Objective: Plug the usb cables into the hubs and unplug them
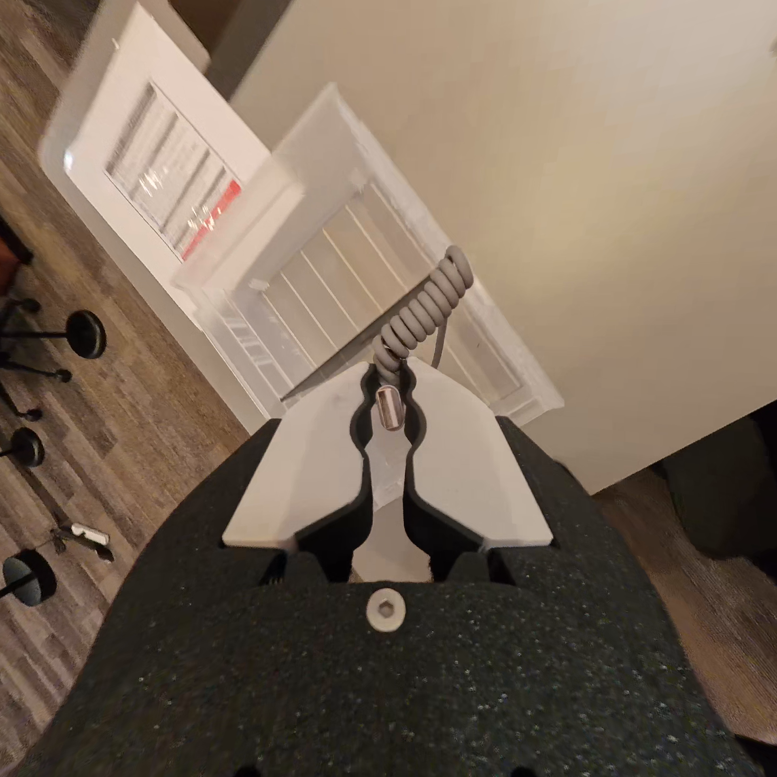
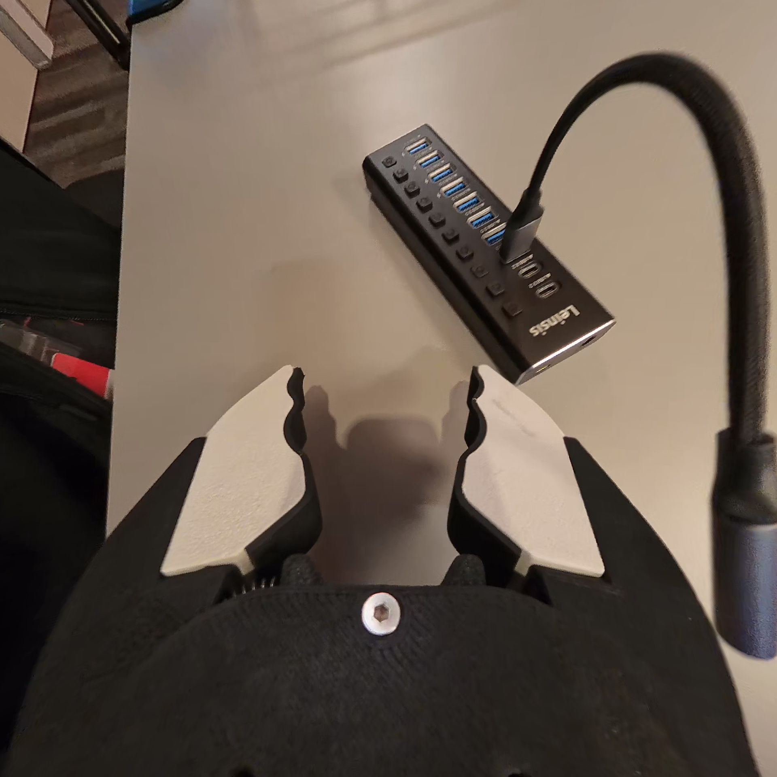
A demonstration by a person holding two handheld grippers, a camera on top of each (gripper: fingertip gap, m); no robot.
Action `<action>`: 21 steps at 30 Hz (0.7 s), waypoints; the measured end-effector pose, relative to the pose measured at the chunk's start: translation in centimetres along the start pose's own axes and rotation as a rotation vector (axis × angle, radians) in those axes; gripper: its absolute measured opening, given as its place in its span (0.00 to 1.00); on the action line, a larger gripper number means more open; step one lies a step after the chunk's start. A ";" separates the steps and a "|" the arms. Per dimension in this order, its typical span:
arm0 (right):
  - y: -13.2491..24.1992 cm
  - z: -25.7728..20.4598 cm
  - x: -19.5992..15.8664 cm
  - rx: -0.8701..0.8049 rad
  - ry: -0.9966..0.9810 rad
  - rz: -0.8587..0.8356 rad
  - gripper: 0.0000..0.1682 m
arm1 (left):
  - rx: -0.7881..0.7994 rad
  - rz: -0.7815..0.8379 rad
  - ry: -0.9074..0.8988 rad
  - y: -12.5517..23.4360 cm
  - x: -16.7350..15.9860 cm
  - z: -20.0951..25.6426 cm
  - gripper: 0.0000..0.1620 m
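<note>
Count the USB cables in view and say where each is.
2. A grey coiled cable is clamped in the left gripper; a black braided cable stands plugged into the hub. Others may lie out of view.

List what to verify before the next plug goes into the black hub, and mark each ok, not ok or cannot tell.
1. Left gripper grips the grey coiled cable at its metal plug: ok.
2. Right gripper open and empty: ok.
3. Black hub flat on the table: ok.
4. Blue ports free: ok.
5. Black braided cable fully seated in the hub: cannot tell.
6. Held plug suits a free port: cannot tell.
</note>
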State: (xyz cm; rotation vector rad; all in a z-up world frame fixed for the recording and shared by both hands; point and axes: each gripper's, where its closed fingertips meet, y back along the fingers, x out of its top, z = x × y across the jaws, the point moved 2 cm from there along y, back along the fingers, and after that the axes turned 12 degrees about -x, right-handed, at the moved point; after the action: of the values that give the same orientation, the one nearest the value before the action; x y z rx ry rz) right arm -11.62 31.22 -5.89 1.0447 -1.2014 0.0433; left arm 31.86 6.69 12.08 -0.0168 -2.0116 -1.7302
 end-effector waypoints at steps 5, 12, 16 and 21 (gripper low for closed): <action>0.5 -1.5 -1.2 0.049 -0.010 -0.008 0.39 | -0.016 0.203 -0.049 2.7 6.7 3.3 0.06; -1.3 -3.3 2.8 0.079 0.041 0.117 0.36 | -0.277 0.468 -0.105 -0.7 16.3 9.6 0.06; -2.9 -3.5 6.6 -0.013 0.114 0.220 0.35 | -0.427 0.509 -0.123 -5.8 20.2 12.8 0.06; -4.8 -1.6 10.6 -0.192 0.138 0.323 0.35 | -0.553 0.584 -0.179 -11.9 23.7 16.1 0.06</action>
State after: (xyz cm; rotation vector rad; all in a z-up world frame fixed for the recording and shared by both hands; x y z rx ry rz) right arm -3.52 24.57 -0.72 0.6625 -1.2126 0.2432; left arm 1.60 12.37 8.35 -0.8717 -1.3654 -1.8478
